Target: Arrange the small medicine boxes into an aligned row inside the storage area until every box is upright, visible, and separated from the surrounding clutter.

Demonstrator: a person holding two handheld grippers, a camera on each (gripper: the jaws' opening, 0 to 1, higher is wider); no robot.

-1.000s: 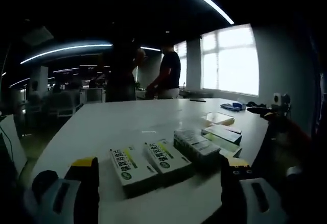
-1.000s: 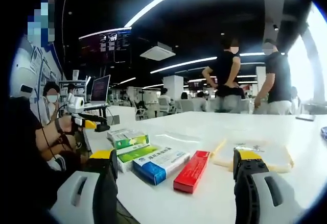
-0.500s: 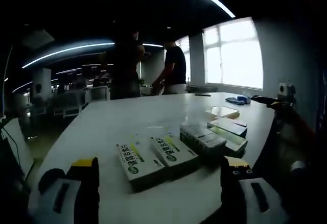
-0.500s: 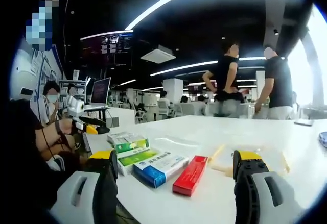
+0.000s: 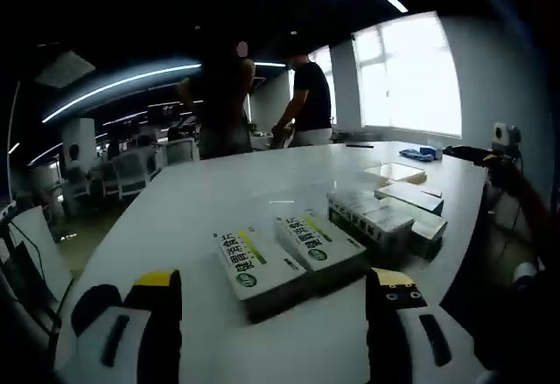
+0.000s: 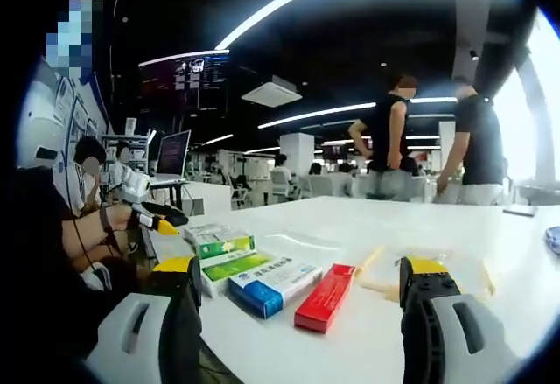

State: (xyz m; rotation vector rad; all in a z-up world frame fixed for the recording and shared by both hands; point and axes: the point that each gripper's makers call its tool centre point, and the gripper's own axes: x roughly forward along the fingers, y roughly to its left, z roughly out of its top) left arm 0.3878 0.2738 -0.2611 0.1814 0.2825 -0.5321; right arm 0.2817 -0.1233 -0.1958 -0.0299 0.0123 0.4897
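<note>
My left tongs (image 5: 273, 314) hang released over the near edge of the white bench (image 5: 219, 200), jaws spread wide with nothing between them. Just ahead, between the jaw tips, two white boxes with a yellow-green stripe (image 5: 289, 253) lie flat side by side, touching along their long edges. Beyond them and to the right sits a grey box (image 5: 369, 218), also lying flat, and further right a few flat pale packs (image 5: 411, 198) trail toward the far edge of the bench.

My right tongs (image 6: 297, 314) are likewise released and hold nothing. Ahead of the left jaw a green box (image 6: 219, 240) lies furthest off, then a white box with a green top (image 6: 234, 268), then a blue and white box (image 6: 273, 284) pressed against it. A red box (image 6: 325, 296) lies flat just beside that one, nearer the middle of the gap. Ahead of the right jaw rests a clear flat tray with yellowish edges (image 6: 437, 266). My left tongs show at the far left, held over the bench edge (image 6: 162, 219). Two people (image 6: 385, 150) stand beyond the bench.
</note>
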